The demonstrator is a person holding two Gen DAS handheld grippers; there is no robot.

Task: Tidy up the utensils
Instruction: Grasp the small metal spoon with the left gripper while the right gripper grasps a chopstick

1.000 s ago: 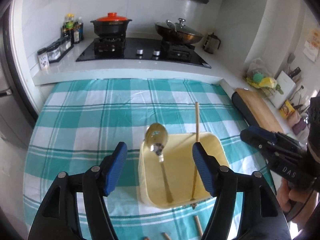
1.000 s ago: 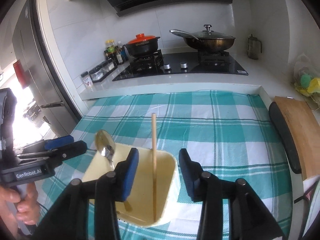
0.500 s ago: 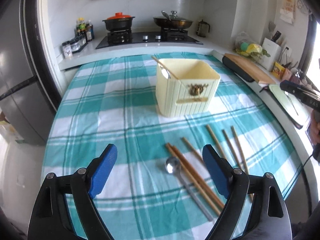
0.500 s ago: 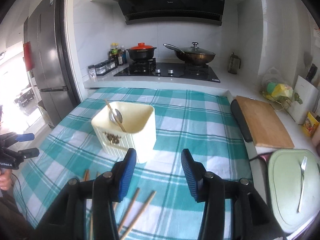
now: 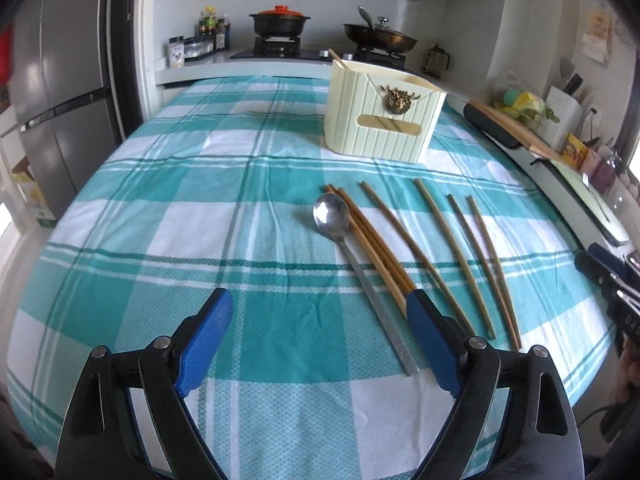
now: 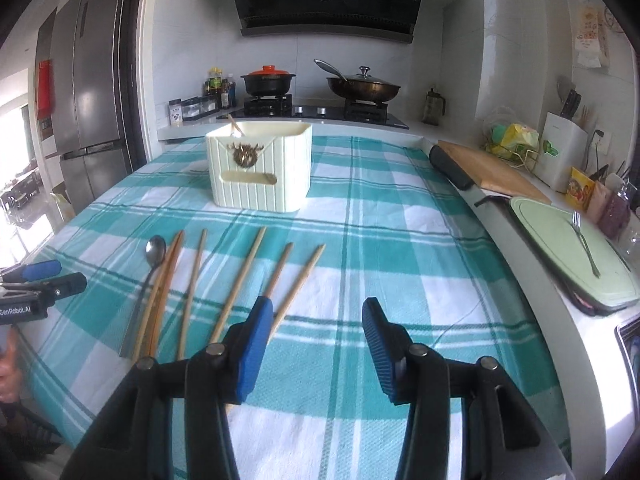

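Looking down along our left hand-held gripper (image 5: 318, 330), we see its two ribbed blue pads (image 5: 204, 342) spread wide with nothing between them, above a tabletop (image 5: 168, 216) covered by a woven teal-and-white checked cloth that wrinkles slightly near the middle. Our right hand-held gripper (image 6: 318, 346) also stands apart, more narrowly, and pinches nothing; its left pad overlaps the near ends of the chopsticks in the picture, though we cannot tell whether it touches them. On the cloth lies a slender steel spoon (image 5: 348, 248) with a shiny oval bowl and a flat straight handle, just beside a pair of darker wooden chopsticks (image 5: 372, 240) that lie together and touch it along the handle. To the right of these, four paler, thin bamboo chopsticks (image 5: 456, 252) fan out singly, apart from one another. Beyond them stands a cream plastic utensil holder (image 5: 382, 118), box-shaped with vertical ribs, a dark ornate metal emblem and a slot in its front face. A chopstick tip (image 5: 338, 59) and a glimpse of metal poke above its far rim; the rest of its contents is hidden by the wall. At the right edge a pale green board (image 6: 560, 244) carries a fork (image 6: 584, 242), partly cut off in the left view. The fisheye bends every straight line, and the far bottles and jars are too small to read.
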